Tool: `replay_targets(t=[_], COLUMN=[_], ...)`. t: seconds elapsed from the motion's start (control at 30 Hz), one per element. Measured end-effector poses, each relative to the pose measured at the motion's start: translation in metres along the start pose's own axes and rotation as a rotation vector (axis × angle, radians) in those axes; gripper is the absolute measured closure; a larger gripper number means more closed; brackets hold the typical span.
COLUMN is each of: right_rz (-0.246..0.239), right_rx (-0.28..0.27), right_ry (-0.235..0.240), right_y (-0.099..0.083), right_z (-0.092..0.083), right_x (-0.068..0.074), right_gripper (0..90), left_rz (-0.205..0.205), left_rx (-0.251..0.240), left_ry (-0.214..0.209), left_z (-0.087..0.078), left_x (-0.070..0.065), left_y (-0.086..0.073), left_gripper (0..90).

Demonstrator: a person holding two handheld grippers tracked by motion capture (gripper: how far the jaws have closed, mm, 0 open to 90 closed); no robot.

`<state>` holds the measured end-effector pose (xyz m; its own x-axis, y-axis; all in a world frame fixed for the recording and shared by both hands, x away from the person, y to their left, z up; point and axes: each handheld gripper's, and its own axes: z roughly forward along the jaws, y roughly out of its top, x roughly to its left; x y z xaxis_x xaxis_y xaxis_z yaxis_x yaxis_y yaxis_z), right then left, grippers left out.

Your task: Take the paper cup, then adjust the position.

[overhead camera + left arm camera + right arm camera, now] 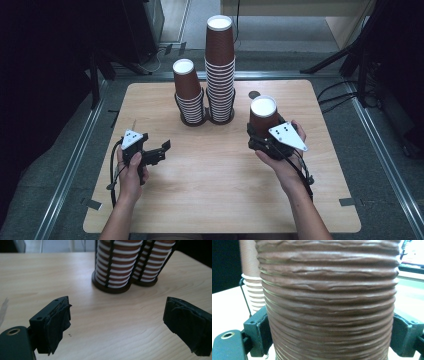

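Item: brown ribbed paper cup (263, 116), upside down with its white base up, held off the table's right half, toward the far edge, well right of the two stacks.

Holder: right gripper (260, 137), jaws clenched on the cup's lower body from either side; in the right gripper view the ribbed wall (329, 302) sat between both black jaws, each pressed against it. The wall showed fine creases, so the grip looked firm enough, perhaps a little tight.

Companion tool: left gripper (162, 149), above the left half of the table (220, 200), jaws released and wide apart with nothing between them, pointing toward the stacks.

Stacks: short cup stack (188, 92) and tall cup stack (220, 70), each in a black wire holder, touching side by side near the middle of the far edge. The left gripper view showed their bases (113, 272) standing on the wood.

Judged step: carrying the single cup, probably to one of the stacks.

Handling notes: the cup should have been kept upright in its inverted pose, pressure held steady rather than increased, since thin paper crushes readily. For a clean nesting, its mouth needed centring over the chosen stack's top before lowering straight down. The free gripper could have steadied the holder against tipping.
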<state>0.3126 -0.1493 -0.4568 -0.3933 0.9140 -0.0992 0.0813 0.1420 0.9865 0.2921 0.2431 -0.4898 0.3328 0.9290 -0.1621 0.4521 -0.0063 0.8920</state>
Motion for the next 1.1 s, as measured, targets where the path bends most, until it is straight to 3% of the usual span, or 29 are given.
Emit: replay_targets(t=[0.07, 0.1, 0.17, 0.27, 0.3, 0.33, 0.37, 0.4, 0.47, 0.5, 0.6, 0.7, 0.77, 0.83, 1.1], right_rz=[-0.031, -0.031, -0.089, -0.086, -0.094, -0.094, -0.107, -0.136, -0.158, -0.207, -0.236, -0.321, -0.335, -0.399, -0.473], right_rx=[-0.004, -0.004, 0.016, 0.032, 0.048, 0.048, 0.06, 0.085, 0.094, 0.106, 0.102, 0.097, 0.097, 0.089, 0.082], right_ry=[-0.001, -0.001, 0.006, 0.0, -0.023, -0.023, -0.029, -0.035, -0.035, -0.032, -0.025, -0.024, -0.024, -0.04, -0.037], right_y=[-0.008, -0.008, -0.011, -0.014, -0.019, -0.019, -0.022, -0.028, -0.03, -0.033, -0.035, -0.038, -0.039, -0.042, -0.046], right_z=[-0.001, -0.001, -0.001, -0.002, -0.001, -0.001, 0.0, 0.003, 0.004, 0.006, 0.008, 0.01, 0.01, 0.011, 0.011], right_x=[0.002, 0.002, 0.0, -0.002, 0.001, 0.001, 0.004, 0.011, 0.016, 0.024, 0.031, 0.044, 0.047, 0.055, 0.07], right_gripper=[11.1, 11.1, 11.0, 11.2, 11.3, 11.3, 11.3, 11.2, 11.2, 11.2, 11.2, 11.1, 11.1, 11.0, 10.7], left_rz=[0.042, 0.042, 0.053, 0.067, 0.084, 0.084, 0.093, 0.105, 0.107, 0.109, 0.119, 0.129, 0.126, 0.108, 0.107], left_rx=[0.001, 0.001, 0.004, 0.005, 0.0, 0.0, -0.004, 0.0, 0.003, 0.004, 0.002, -0.004, -0.012, -0.025, -0.021], left_ry=[-0.045, -0.045, -0.077, -0.12, -0.16, -0.16, -0.186, -0.228, -0.242, -0.256, -0.277, -0.301, -0.315, -0.348, -0.384], left_z=[0.002, 0.002, 0.003, 0.004, 0.003, 0.003, 0.003, 0.004, 0.004, 0.004, 0.004, 0.001, 0.001, -0.001, -0.001], left_x=[-0.011, -0.011, -0.02, -0.032, -0.041, -0.041, -0.045, -0.054, -0.058, -0.061, -0.071, -0.079, -0.08, -0.083, -0.091], left_y=[0.004, 0.004, 0.005, 0.007, 0.009, 0.009, 0.009, 0.009, 0.009, 0.009, 0.01, 0.011, 0.012, 0.013, 0.014], left_gripper=[7.5, 7.5, 7.5, 7.5, 7.5, 7.5, 7.5, 7.5, 7.5, 7.6, 7.5, 7.6, 7.5, 7.5, 7.5])
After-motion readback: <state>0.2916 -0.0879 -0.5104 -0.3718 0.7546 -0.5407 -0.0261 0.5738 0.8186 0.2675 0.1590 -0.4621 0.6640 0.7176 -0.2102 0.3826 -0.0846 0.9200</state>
